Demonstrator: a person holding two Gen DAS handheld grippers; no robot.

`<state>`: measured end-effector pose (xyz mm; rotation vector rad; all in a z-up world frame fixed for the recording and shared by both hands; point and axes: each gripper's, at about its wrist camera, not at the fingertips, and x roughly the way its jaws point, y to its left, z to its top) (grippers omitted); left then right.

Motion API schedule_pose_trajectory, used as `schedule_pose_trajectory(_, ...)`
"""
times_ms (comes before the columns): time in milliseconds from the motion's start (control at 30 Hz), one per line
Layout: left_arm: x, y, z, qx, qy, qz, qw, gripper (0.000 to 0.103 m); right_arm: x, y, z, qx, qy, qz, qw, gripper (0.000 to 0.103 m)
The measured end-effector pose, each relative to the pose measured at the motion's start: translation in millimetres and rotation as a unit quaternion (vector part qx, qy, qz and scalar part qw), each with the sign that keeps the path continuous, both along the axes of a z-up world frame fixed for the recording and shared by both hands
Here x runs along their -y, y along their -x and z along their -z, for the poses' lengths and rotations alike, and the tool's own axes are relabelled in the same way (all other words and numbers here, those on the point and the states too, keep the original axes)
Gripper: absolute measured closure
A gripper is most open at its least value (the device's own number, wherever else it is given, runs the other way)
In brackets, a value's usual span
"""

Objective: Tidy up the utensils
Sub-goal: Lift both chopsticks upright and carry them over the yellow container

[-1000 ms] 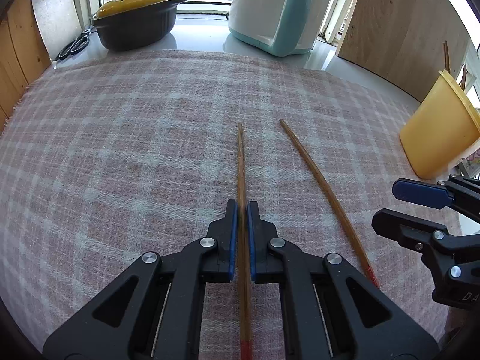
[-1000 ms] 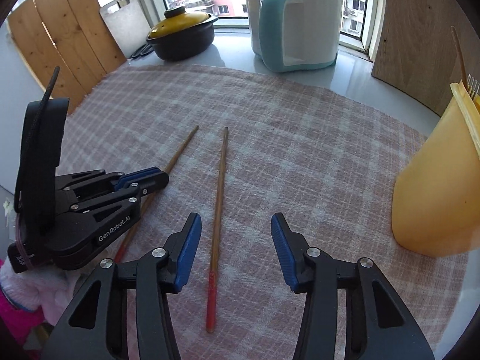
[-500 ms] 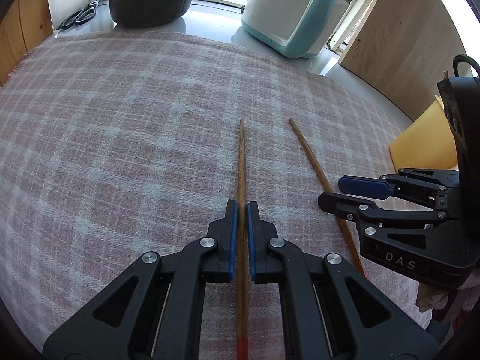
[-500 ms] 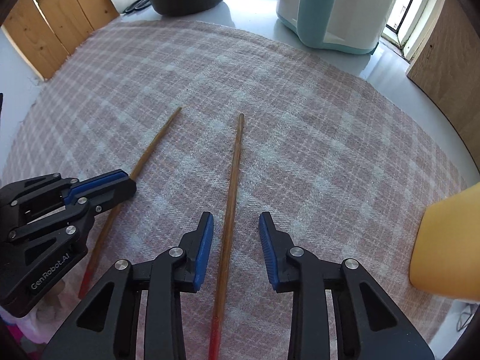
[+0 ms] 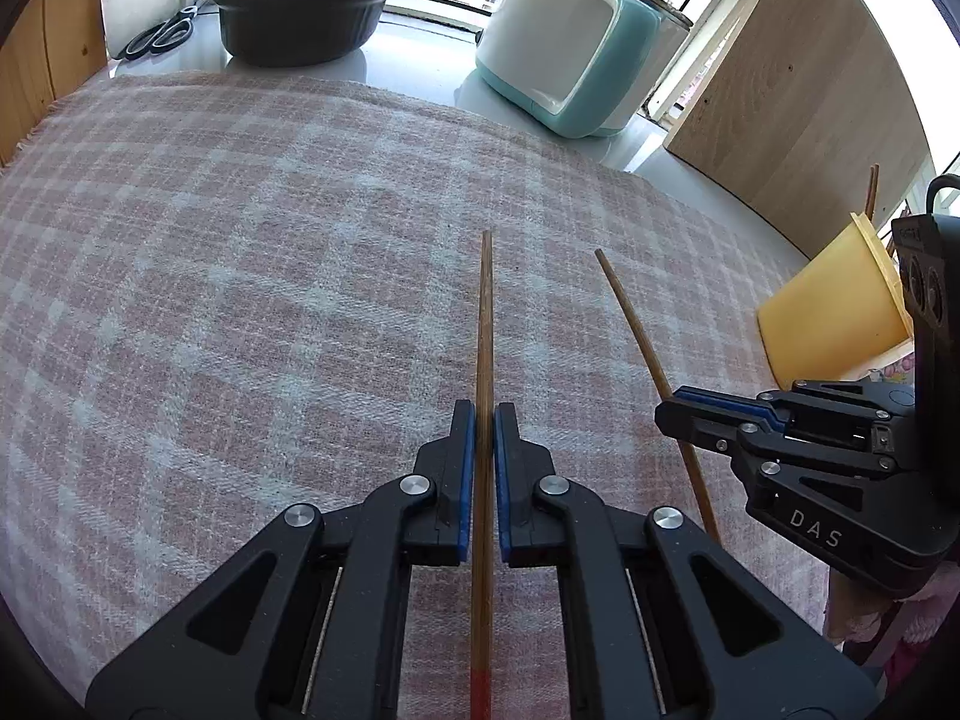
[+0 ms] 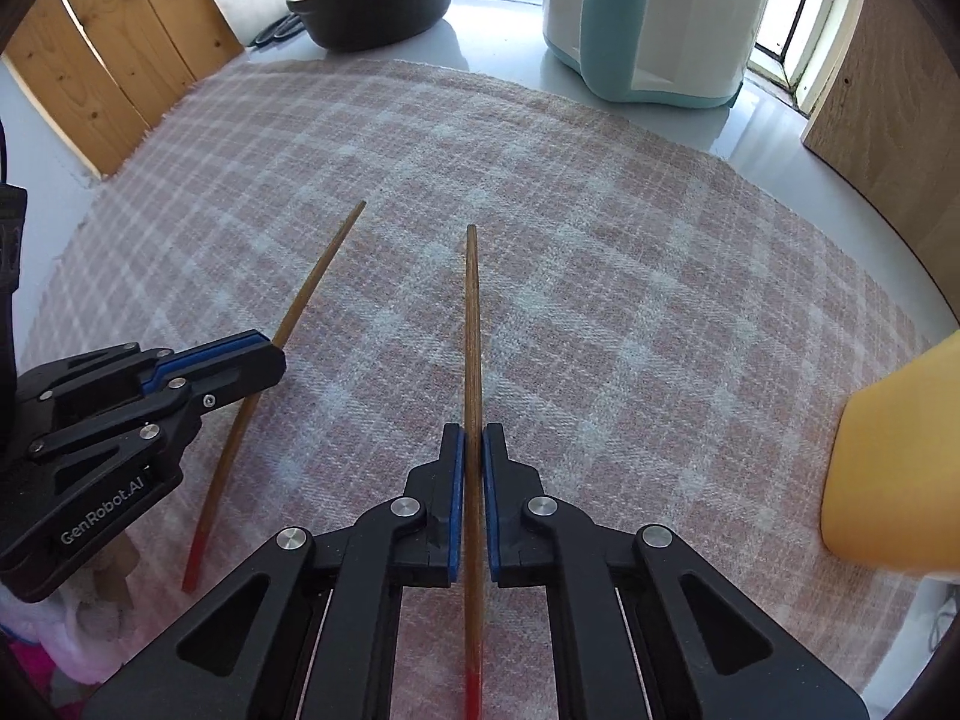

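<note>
Two wooden chopsticks with red ends lie on a pink plaid cloth (image 5: pixel 240 300). My left gripper (image 5: pixel 485 414) is shut on the left chopstick (image 5: pixel 485 324), which runs forward between its jaws. My right gripper (image 6: pixel 473 435) is shut on the right chopstick (image 6: pixel 472 324). In the left wrist view the right gripper (image 5: pixel 672 411) sits over the right chopstick (image 5: pixel 630 324). In the right wrist view the left gripper (image 6: pixel 270 360) sits over the left chopstick (image 6: pixel 312 288). A yellow utensil holder (image 5: pixel 834 306) stands at the right, with sticks in it; it also shows in the right wrist view (image 6: pixel 894 456).
A black pot with a yellow lid (image 5: pixel 300 6) and a white and teal appliance (image 5: pixel 576 42) stand at the back on the counter. Scissors (image 5: pixel 159 36) lie at the back left. Wooden panels stand at the left (image 6: pixel 114 60) and right (image 5: pixel 792 96).
My right gripper has moved forward over the right chopstick and closed from wide open to shut on it. The left gripper has stayed shut on its chopstick.
</note>
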<state>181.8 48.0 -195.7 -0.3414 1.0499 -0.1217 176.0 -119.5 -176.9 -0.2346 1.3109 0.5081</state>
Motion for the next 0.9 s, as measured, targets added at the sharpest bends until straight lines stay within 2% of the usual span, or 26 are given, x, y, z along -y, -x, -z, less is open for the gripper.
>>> schedule_pose_trajectory(500,38,16,-55,0.064,0.010,0.041,0.9971,0.099,54,26,-61,0.080,-0.054,0.059,0.994,0.099)
schedule_pose_trajectory(900,70,28,-101,0.115,0.009,0.083,0.9899,0.099,90,49,-109,0.157,-0.071,0.090,0.981,0.099)
